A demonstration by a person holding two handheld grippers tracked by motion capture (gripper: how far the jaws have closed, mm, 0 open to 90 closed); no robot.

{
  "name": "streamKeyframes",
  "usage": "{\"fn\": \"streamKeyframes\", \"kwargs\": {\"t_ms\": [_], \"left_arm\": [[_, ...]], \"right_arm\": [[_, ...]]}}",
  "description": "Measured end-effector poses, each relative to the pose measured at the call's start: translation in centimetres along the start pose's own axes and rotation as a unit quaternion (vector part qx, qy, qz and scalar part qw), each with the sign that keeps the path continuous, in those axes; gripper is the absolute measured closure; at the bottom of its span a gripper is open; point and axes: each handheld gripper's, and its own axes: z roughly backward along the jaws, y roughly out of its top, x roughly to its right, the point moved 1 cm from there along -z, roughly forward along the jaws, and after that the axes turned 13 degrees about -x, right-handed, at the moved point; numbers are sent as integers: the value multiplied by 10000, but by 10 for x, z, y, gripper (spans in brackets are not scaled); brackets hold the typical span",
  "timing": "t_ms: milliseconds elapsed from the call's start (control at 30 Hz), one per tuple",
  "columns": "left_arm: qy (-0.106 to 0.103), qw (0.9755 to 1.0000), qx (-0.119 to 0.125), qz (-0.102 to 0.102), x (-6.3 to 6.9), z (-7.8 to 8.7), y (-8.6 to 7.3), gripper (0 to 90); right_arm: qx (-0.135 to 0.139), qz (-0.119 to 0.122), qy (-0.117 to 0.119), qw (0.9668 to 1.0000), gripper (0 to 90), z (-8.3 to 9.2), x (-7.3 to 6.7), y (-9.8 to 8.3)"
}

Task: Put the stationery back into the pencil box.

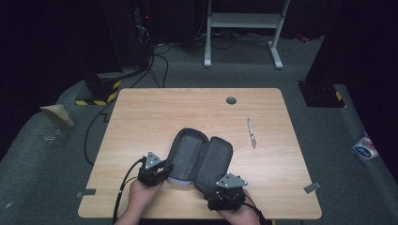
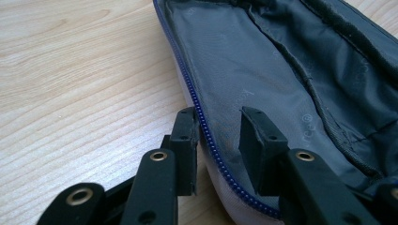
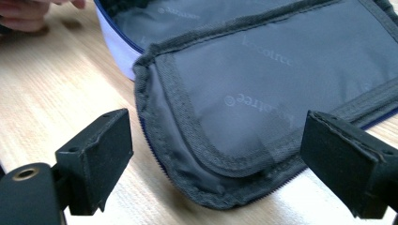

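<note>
Left gripper (image 2: 218, 129): jaws partly apart, straddling the near zip edge of the pencil case (image 2: 281, 70). One jaw stands outside the wall and seems to touch the blue zip teeth (image 2: 206, 136); the other stands inside, over the grey lining, clear of it. No pinch on the fabric. In the high view the left gripper (image 1: 165, 169) sits at the near left corner of the case.

Right gripper (image 3: 216, 159): jaws wide apart, nothing between the pads. The rounded near end of the case's right half lies just ahead of them, flat on the wood. In the high view the right gripper (image 1: 227, 196) rests at the near right corner of the case.

Hands: left hand (image 1: 141, 194) and right hand (image 1: 241, 214) come in from the table's near edge, each wrapped around its gripper.

Pencil case (image 1: 199, 157): dark grey fabric, unzipped and spread open like a book, lining upward, pale outer wall showing at the near left. It lies on the near middle of the table (image 1: 150, 112), its long axis running away from the person.

Pen (image 1: 252, 132): silver, lying on bare wood to the far right of the case, well apart from it.

Table fitting: round grommet (image 1: 231, 100) near the far edge.
</note>
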Motion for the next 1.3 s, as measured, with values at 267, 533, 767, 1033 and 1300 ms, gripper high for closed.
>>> {"fn": "streamKeyframes", "kwargs": {"t_ms": [267, 533, 767, 1033, 1300], "left_arm": [[-100, 9999, 69, 95, 3, 1, -2, 667], [-289, 9995, 153, -45, 14, 5, -1, 638], [-322, 9987, 189, -334, 33, 7, 4, 513], [-74, 9986, 468, -213, 33, 15, 7, 416], [-82, 9976, 679, 81, 22, 22, 9, 383]], "right_arm": [[-247, 119, -239, 9993, 93, -8, -1, -4], [-287, -51, -530, 9982, 107, -5, 19, -7], [-280, -473, -728, 9958, 126, 2, 52, -15], [-176, -651, -821, 9943, 153, 8, 69, -18], [34, -291, -416, 9987, 153, 5, 41, -8]]}}
